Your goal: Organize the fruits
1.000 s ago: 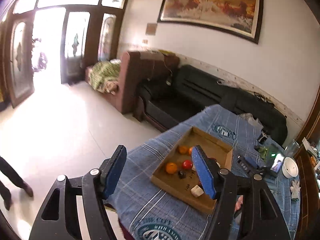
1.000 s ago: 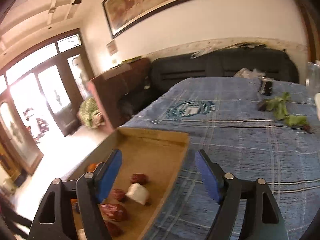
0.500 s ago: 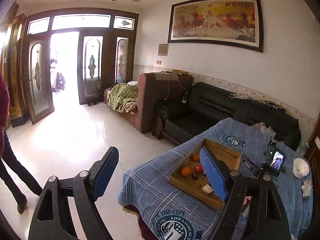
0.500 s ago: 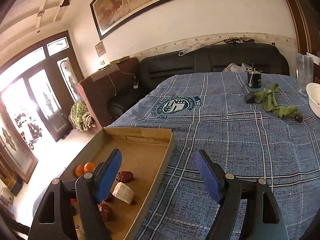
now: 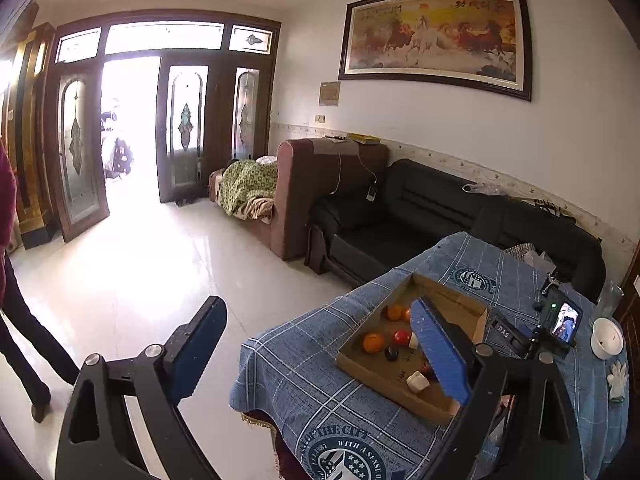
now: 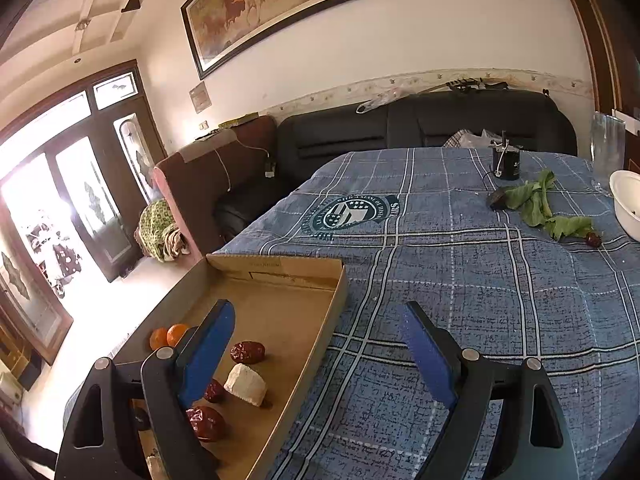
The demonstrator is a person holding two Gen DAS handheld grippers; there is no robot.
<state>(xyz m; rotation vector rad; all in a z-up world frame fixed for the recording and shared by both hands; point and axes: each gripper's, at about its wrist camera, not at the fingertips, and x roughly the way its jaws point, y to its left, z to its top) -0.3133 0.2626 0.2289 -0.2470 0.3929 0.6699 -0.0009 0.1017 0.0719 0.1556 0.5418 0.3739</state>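
Note:
A shallow cardboard tray (image 5: pixel 478 312) (image 6: pixel 280 268) lies on the blue plaid tablecloth. It holds small oranges (image 5: pixel 371 341) (image 6: pixel 176 334), a red fruit (image 5: pixel 401 336), a dark fruit (image 5: pixel 391 354), red dates (image 6: pixel 248 352) and white chunks (image 5: pixel 416 381) (image 6: pixel 246 384). My left gripper (image 5: pixel 328 348) is open and empty, high and well back from the table's edge. My right gripper (image 6: pixel 316 352) is open and empty, just above the tray's right wall.
Green leaves (image 6: pixel 536 200), a loose date (image 6: pixel 593 239), a dark cup (image 6: pixel 506 162), a white bowl (image 6: pixel 626 204) (image 5: pixel 606 338) and a glass (image 6: pixel 606 148) stand at the table's far right. A phone on a stand (image 5: pixel 564 322) is there too. A person's legs (image 5: pixel 16 320) are at left.
The left gripper has pulled back and up from the table, so the tray looks smaller. The right gripper has risen and drawn back slightly. Both stay open.

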